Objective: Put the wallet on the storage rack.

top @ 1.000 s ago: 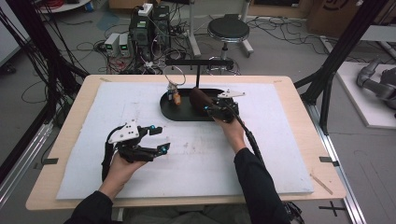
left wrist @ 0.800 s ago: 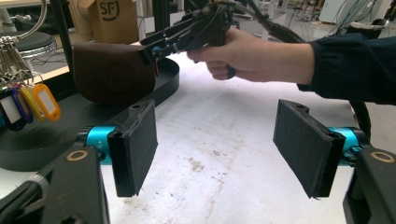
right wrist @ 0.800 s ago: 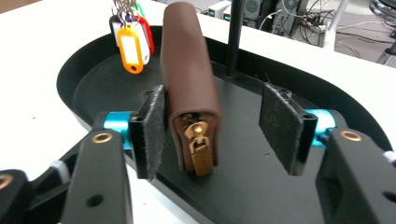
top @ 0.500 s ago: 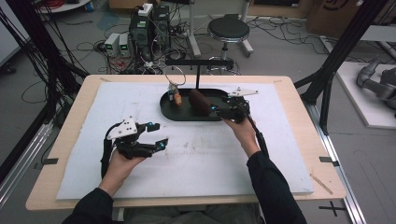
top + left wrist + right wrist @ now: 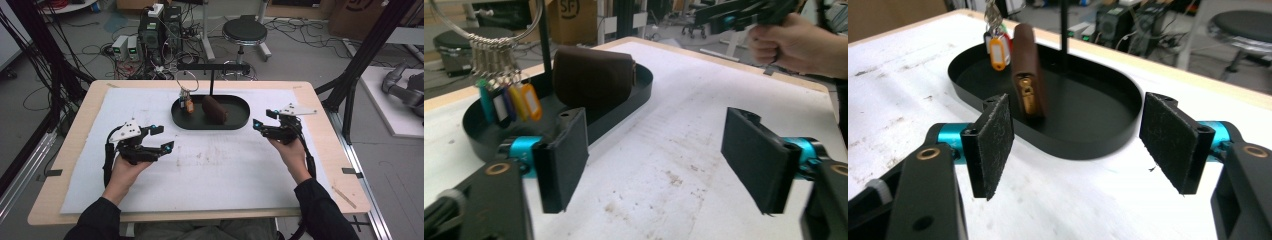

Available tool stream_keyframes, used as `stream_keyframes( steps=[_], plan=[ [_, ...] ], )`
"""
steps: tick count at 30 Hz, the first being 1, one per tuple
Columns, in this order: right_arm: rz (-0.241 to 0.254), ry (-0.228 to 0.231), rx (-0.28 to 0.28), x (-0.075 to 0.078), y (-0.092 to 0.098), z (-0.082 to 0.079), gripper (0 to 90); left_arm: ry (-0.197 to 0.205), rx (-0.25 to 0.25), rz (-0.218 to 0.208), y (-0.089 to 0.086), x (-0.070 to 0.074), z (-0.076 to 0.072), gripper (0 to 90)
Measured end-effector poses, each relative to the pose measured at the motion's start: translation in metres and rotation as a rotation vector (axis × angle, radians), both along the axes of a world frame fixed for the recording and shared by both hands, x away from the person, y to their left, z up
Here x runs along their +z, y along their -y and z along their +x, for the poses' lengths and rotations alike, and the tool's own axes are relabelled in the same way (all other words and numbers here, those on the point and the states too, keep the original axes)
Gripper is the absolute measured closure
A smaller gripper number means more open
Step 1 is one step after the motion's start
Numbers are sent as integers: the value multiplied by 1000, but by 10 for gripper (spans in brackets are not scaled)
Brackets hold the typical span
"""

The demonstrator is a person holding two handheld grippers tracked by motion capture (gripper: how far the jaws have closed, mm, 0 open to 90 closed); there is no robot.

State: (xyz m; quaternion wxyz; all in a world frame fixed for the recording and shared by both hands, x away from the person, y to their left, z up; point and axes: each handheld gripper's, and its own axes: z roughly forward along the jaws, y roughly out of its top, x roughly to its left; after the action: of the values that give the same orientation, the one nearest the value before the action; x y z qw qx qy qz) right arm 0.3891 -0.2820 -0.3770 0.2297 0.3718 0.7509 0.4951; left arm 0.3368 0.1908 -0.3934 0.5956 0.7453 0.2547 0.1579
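black tray [image 5: 240, 123] far edge, right tool [image 5: 258, 125] beside, gaping

What I can't make out
Key tags [image 5: 511, 102] too small for me to read; the key ring [image 5: 489, 20] is cut off at the top edge.

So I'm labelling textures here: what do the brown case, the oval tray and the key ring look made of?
Brown case: likely leather or imitation, matte with a soft sheen and stitched edge; gold metal clasp. Oval tray: smooth matte black, metal or plastic, can't tell which. Key ring: shiny silver metal wire, carrying glossy coloured plastic tags.
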Motion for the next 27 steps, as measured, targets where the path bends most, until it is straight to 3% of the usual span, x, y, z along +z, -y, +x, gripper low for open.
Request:
stream_keyframes(
  steps=[5,11,16,27],
  plan=[
    [17,25,-46,2,28,-22,278,15,45,28,-8,1,-2,240],
    [44,24,-78,-10,53,-39,270,29,103,43,-20,-1,-4,240],
    [49,-3,-78,-15,59,-38,268,42,130,57,-29,-3,-7,240],
    [32,-25,-84,-20,60,-32,268,29,170,46,-45,-8,-6,240]
  ],
)
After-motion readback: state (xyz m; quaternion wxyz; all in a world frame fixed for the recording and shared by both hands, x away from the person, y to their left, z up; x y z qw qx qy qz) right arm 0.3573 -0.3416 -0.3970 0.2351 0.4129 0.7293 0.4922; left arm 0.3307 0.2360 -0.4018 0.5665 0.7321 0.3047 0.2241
